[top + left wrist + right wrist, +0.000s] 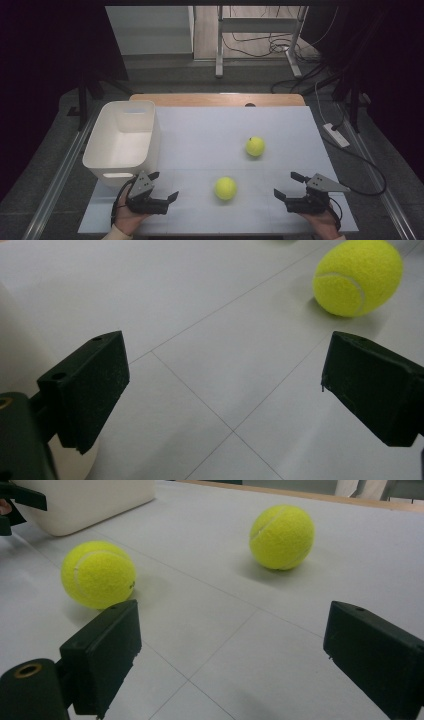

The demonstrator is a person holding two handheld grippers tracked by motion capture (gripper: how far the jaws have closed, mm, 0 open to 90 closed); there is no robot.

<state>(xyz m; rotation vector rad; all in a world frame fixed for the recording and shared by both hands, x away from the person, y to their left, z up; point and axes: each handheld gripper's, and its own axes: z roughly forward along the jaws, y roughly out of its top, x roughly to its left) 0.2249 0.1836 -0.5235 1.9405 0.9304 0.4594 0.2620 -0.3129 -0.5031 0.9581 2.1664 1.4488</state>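
Two yellow tennis balls lie on the white mat (200,130). The near ball (225,188) (98,573) (357,277) sits between my two grippers, touching neither. The far ball (255,146) (282,537) rests farther back and to the right. My left gripper (165,185) (225,365) is held low at the mat's front left, jaws wide apart and empty, with the near ball off to its right. At the front right, my right gripper (286,184) (232,625) is open too, nothing between its jaws, and both balls lie ahead of it.
A white plastic bin (122,137) (85,502) stands empty at the mat's left edge, just behind my left gripper. A wooden table edge (215,99) runs along the back. Cables and a power strip (336,135) lie on the floor to the right.
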